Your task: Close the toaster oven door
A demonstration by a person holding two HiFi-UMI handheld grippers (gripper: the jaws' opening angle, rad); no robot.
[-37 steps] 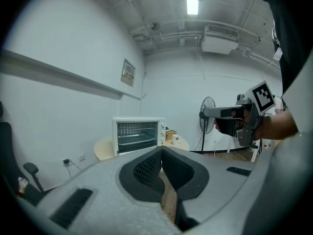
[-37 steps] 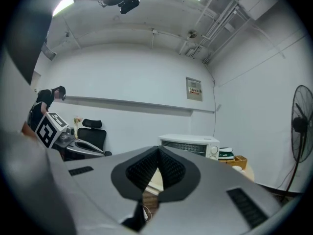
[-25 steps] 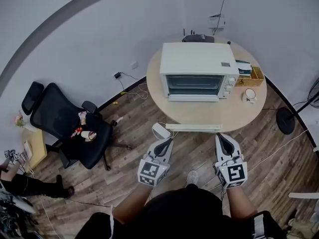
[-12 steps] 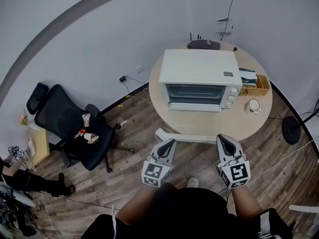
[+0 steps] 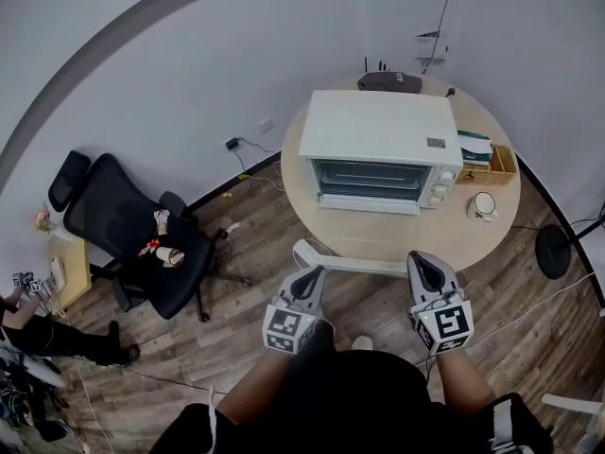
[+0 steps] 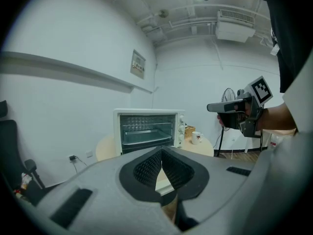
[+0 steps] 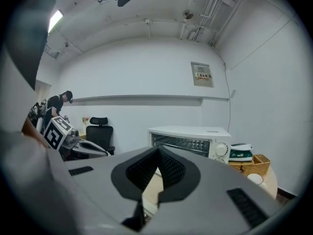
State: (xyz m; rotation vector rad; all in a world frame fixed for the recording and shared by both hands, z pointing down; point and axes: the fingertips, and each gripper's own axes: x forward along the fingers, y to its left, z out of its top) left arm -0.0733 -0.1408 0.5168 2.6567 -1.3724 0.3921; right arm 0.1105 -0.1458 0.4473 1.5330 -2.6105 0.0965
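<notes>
A white toaster oven (image 5: 378,130), dark at its front, stands on a pale beige round table (image 5: 397,239) above a floor (image 5: 236,282) of brown wood-grain planks. The left gripper (image 5: 310,274) and right gripper (image 5: 422,263) are grey, with black cross-hatched pads (image 6: 146,169) and cubes (image 5: 284,327) of black-and-white square markers. A black office chair (image 5: 123,225) carries a red-and-white bundle (image 5: 156,249). By the oven are a white mug (image 5: 483,204), a tan wooden box (image 5: 501,166) and a green-and-white item (image 5: 475,143). A grey band (image 5: 113,55) arcs across the white wall (image 5: 236,55).
</notes>
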